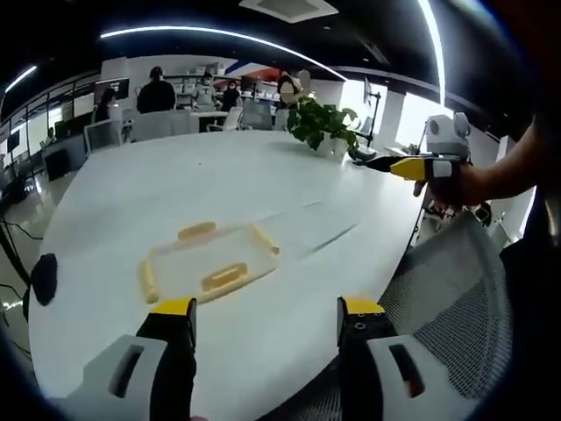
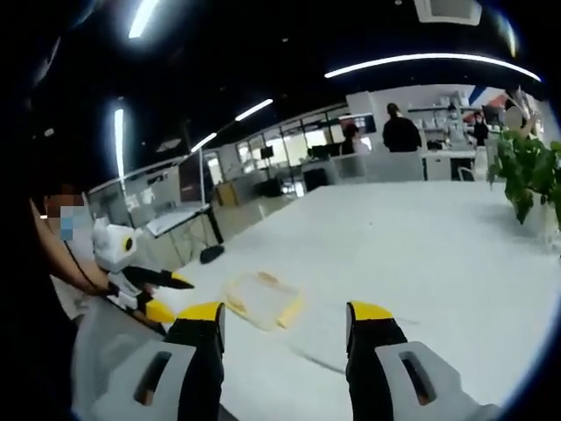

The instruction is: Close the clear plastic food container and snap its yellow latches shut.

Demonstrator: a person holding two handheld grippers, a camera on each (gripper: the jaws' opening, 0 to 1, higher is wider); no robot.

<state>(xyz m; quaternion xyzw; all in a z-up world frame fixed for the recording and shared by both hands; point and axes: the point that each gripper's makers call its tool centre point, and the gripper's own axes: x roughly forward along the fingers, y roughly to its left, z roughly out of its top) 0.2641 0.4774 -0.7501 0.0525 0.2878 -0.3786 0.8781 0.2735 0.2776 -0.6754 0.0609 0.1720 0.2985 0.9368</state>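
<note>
Both of our grippers hang above the white surface (image 1: 263, 189) with fingers apart and empty. The container (image 1: 209, 261) lies flat just ahead of the left gripper (image 1: 267, 329), its long side running across; from the right gripper (image 2: 285, 338) it (image 2: 263, 300) sits farther off, so we judge the left nearer.

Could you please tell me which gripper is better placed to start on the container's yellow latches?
Left, probably. The left gripper hangs open just short of the container, while the right gripper is held farther off, beyond the table edge.
</note>
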